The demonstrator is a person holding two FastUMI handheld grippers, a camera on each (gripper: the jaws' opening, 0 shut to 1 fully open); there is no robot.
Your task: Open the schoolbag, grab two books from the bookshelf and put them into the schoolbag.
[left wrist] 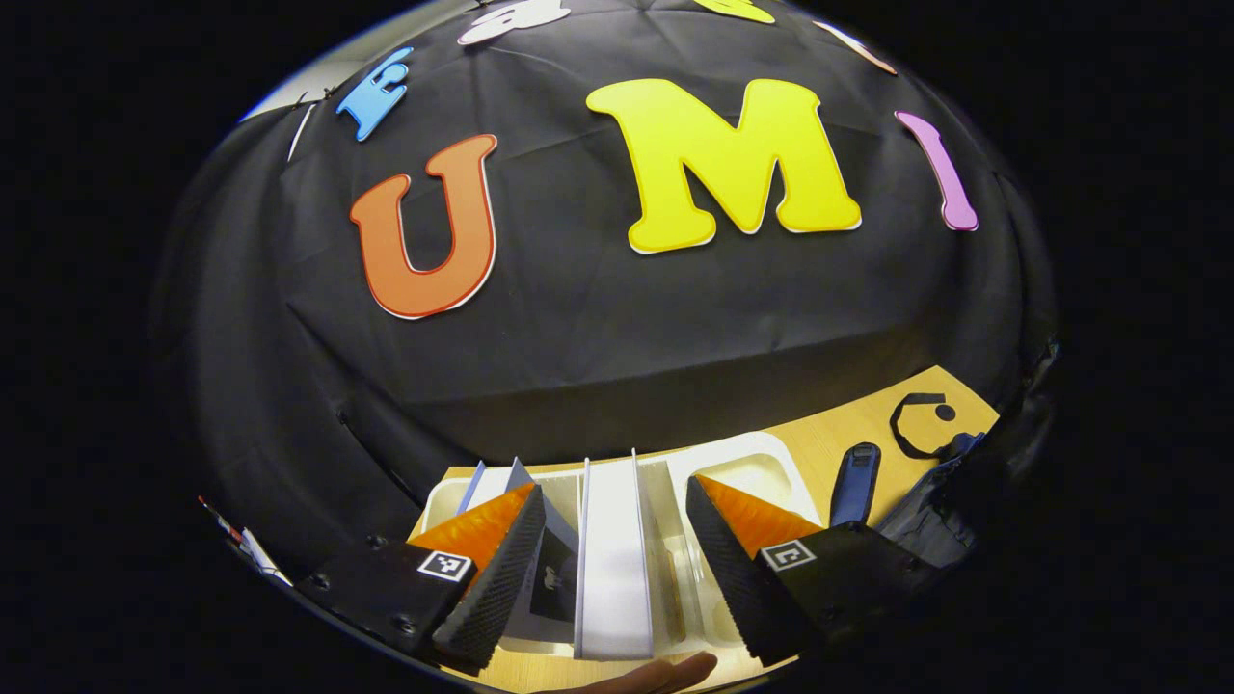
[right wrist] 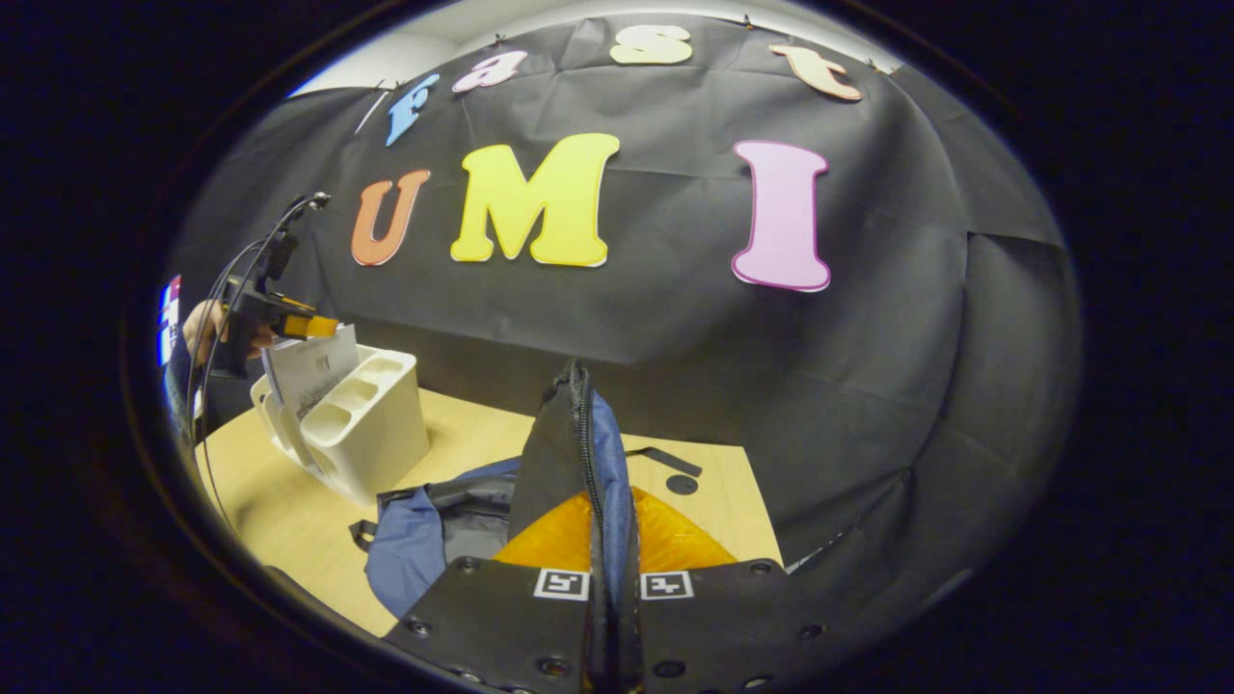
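On the pale wooden table [right wrist: 289, 501], a white plastic bookshelf with several slots [right wrist: 371, 424] stands at the left. In the right gripper view the left gripper [right wrist: 313, 328] sits at a grey-covered book [right wrist: 310, 371] standing in the bookshelf. In the left gripper view its jaws stand wide apart over the slots, a white upright book [left wrist: 614, 559] between the fingers, neither touching. Right of the bookshelf lies the blue and black fabric schoolbag [right wrist: 434, 530]; the right gripper [right wrist: 611, 569] is clamped on the bag's raised zippered edge.
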